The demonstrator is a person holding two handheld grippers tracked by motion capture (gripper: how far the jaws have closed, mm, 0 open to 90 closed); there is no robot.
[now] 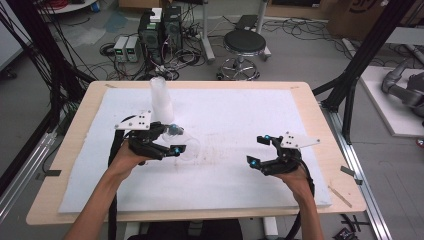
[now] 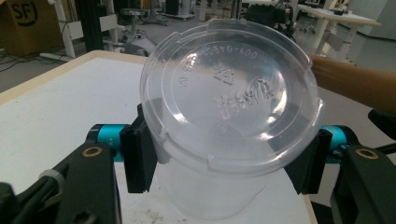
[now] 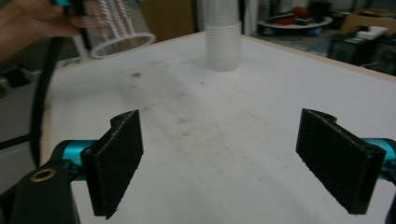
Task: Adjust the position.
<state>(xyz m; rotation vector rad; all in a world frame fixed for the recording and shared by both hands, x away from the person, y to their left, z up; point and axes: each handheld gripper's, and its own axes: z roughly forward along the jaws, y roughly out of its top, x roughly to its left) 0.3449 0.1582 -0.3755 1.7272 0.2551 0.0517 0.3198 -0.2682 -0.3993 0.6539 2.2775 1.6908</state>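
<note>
Clear plastic cup [image 2: 224, 140] (embossed base)

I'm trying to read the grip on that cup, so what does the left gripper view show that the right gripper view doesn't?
Left gripper view: the clear plastic cup seen base-on, with embossed lettering on its bottom, the left gripper with its black pads pressed on the cup's sides, and a bare forearm beyond.

Right gripper view: the right gripper with its jaws wide apart and nothing between them, and the tall stack of clear plastic cups standing upright.

Both: the held cup and the white foam board.
</note>
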